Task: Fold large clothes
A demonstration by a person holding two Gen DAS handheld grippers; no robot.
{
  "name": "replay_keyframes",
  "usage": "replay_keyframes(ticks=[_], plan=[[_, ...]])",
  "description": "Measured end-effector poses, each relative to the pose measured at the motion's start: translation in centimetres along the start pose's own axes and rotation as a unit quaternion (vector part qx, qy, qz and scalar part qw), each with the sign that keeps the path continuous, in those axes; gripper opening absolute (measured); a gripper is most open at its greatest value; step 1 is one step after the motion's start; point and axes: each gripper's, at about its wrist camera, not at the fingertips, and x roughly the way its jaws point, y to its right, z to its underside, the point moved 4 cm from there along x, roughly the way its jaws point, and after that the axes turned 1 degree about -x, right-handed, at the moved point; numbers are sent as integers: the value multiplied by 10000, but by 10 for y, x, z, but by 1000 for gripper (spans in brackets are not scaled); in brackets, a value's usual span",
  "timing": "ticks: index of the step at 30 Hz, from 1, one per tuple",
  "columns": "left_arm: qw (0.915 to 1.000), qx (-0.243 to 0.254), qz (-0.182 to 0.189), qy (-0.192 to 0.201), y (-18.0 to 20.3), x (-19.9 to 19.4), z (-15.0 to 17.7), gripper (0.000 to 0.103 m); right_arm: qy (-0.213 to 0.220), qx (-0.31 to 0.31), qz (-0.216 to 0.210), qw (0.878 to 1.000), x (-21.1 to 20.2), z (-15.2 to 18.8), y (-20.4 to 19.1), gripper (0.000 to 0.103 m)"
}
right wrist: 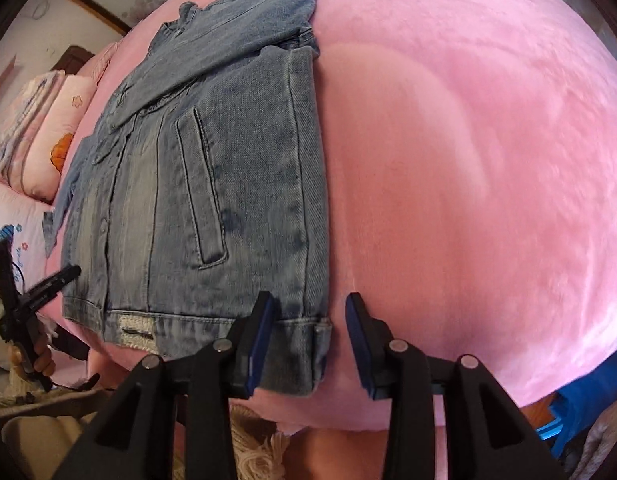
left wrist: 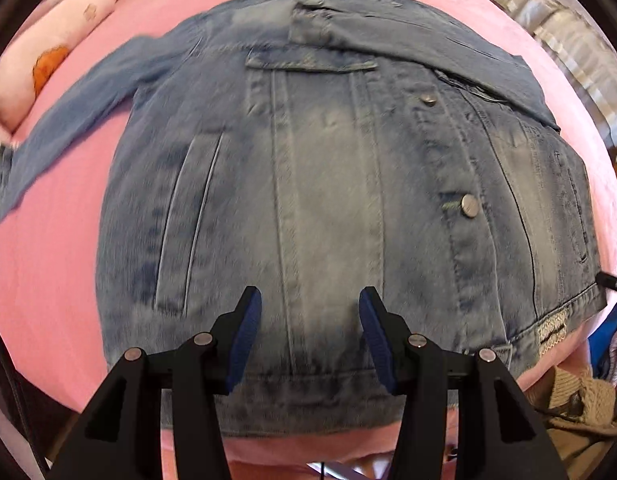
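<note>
- The denim jacket (left wrist: 332, 184) is smeared by motion blur in the left wrist view, so its stitching reads soft.
- Its outstretched sleeve (left wrist: 68, 120) runs to the picture's left rim, and the cuff there is too blurred to make out.
- In the right wrist view the jacket's far side is hidden behind its own folded bulk.
- The pillows (right wrist: 40, 136) are cut off by the left edge.
- The pink bed (right wrist: 468, 160) looks streaked at its right.

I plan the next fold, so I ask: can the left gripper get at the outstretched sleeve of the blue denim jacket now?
Probably yes. The left gripper hangs open and empty over the blue denim jacket; the outstretched sleeve lies uncovered on the pink blanket.
</note>
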Motion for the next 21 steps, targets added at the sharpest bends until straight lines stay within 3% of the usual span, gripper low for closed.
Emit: replay_keyframes(ticks=[3,5,8,12,15,21], plan=[[10000,-42,-20,-51,-5,2,7,49,-160,38,-120,9998,1,9,-6,39],[9999,-49,-76,-94,-7,4,12,49,-116,-131,32,9998,1,12,-11,39],[9996,-88,-192,-163,-12,7,22,50,-57,-155,171,9997,0,15,-11,26],[9992,-173,-294,-229,-20,2,32,52,-122,-180,248,9995,-4,20,-15,21],[9989,-199,-315,-271,-27,-3,40,52,-323,-225,440,9983,-8,29,-18,10],[9990,-283,-254,-224,-47,-8,51,54,-261,-133,562,9980,-6,36,-16,9]])
